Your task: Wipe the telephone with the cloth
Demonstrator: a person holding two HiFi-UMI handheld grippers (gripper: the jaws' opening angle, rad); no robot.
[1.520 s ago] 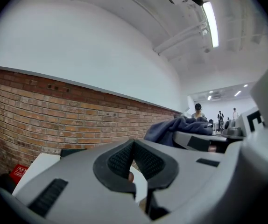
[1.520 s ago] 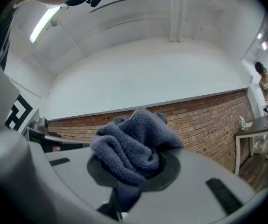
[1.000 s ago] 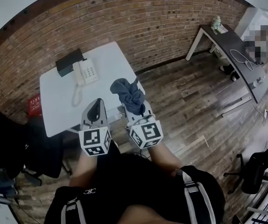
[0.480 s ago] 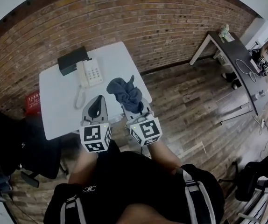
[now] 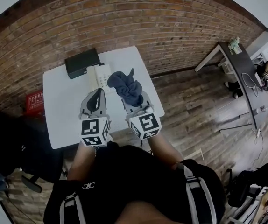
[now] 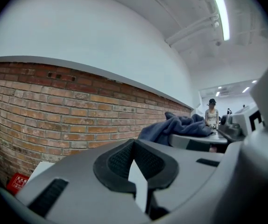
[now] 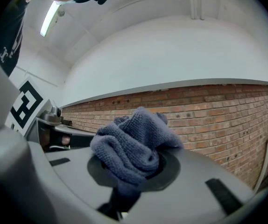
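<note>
The white telephone [image 5: 101, 75] lies at the back of the white table [image 5: 59, 120], partly hidden behind my grippers. A crumpled dark blue cloth [image 5: 126, 86] is held in my right gripper [image 5: 133, 100], which is shut on it; the bundle hangs over the telephone's right side. In the right gripper view the cloth [image 7: 133, 143] bulges up from between the jaws of the right gripper [image 7: 133, 174]. My left gripper [image 5: 97, 94] hovers just in front of the telephone, shut and holding nothing. In the left gripper view the left gripper [image 6: 135, 161] has its pads meeting, with the cloth [image 6: 177, 127] to the right.
A black box [image 5: 81, 62] sits at the table's back edge, touching the telephone. A brick wall [image 5: 138, 22] runs close behind the table. A dark chair [image 5: 12, 139] stands to the left, a dark desk [image 5: 239, 71] far right over wooden floor.
Both grippers have moved forward over the table towards the telephone. The cloth now overlaps the telephone's right side. Both grippers stay shut as before.
</note>
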